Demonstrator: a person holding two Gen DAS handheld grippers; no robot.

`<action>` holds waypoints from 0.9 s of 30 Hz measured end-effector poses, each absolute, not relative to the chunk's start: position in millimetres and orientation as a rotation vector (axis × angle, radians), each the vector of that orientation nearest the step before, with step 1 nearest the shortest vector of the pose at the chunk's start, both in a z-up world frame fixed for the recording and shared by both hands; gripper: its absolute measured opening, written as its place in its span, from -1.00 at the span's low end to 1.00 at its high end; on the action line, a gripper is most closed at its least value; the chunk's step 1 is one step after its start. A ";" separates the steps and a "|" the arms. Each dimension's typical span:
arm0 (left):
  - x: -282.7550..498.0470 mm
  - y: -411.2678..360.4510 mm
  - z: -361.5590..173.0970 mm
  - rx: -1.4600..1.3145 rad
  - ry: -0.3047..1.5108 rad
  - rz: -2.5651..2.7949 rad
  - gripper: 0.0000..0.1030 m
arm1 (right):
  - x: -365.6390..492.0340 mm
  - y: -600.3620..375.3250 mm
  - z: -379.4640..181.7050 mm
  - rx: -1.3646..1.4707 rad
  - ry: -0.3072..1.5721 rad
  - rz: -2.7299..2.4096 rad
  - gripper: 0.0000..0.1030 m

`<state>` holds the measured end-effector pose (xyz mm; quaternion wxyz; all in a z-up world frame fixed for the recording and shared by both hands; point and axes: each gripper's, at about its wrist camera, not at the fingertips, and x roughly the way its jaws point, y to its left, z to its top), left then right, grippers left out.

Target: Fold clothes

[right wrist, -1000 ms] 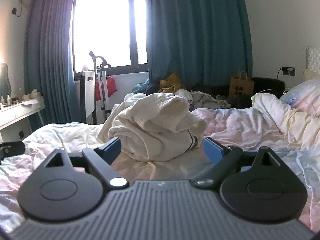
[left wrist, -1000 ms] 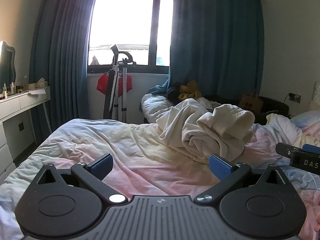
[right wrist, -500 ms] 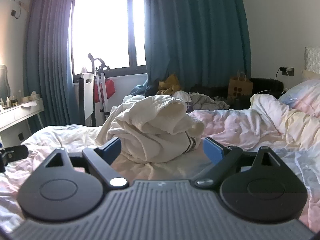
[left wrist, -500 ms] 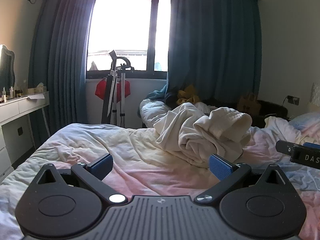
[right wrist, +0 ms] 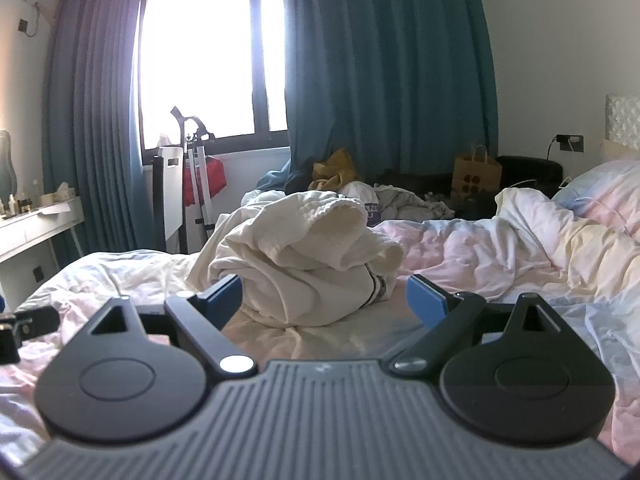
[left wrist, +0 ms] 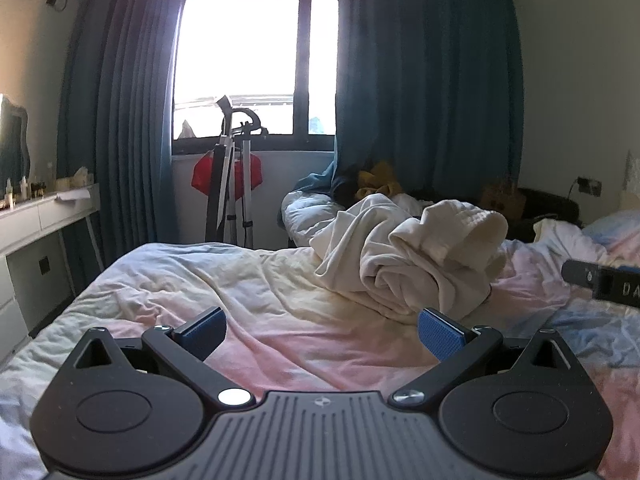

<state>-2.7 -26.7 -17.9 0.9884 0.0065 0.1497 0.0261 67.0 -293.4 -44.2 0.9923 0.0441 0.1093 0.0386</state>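
A crumpled cream-white garment (left wrist: 416, 256) (right wrist: 308, 264) lies in a heap on the bed, its ribbed cuff or hem turned up on top. My left gripper (left wrist: 320, 334) hovers open over the pink quilt, short of the heap and to its left. My right gripper (right wrist: 324, 298) is open too, low over the bed, with the heap straight ahead between its blue pads but apart from them. A black part of the right gripper (left wrist: 600, 280) shows at the right edge of the left wrist view.
The rumpled pastel quilt (left wrist: 224, 280) covers the bed, with a pillow (right wrist: 600, 188) at the right. Beyond the bed are more piled clothes (right wrist: 332, 172), a paper bag (right wrist: 476, 168), a folded stand (left wrist: 232, 184) under the window, and a white dresser (left wrist: 44, 220) at the left.
Both views have shifted slightly; the garment heap now sits a little lower and closer in the right wrist view. Both grippers stay open, holding nothing.
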 end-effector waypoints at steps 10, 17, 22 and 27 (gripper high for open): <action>39.3 -63.9 -21.8 0.132 0.331 0.025 0.99 | 67.5 -311.2 -42.8 0.146 0.215 0.030 0.76; 97.0 -108.0 -21.2 0.226 0.340 -0.029 0.98 | 76.8 -327.4 -46.2 0.153 0.230 -0.015 0.76; 151.5 -157.0 -21.7 0.350 0.302 -0.067 0.95 | 84.0 -344.5 -57.9 0.173 0.245 -0.058 0.76; 209.0 -215.6 -26.4 0.490 0.257 -0.109 0.95 | 97.7 -368.2 -71.1 0.267 0.290 -0.088 0.76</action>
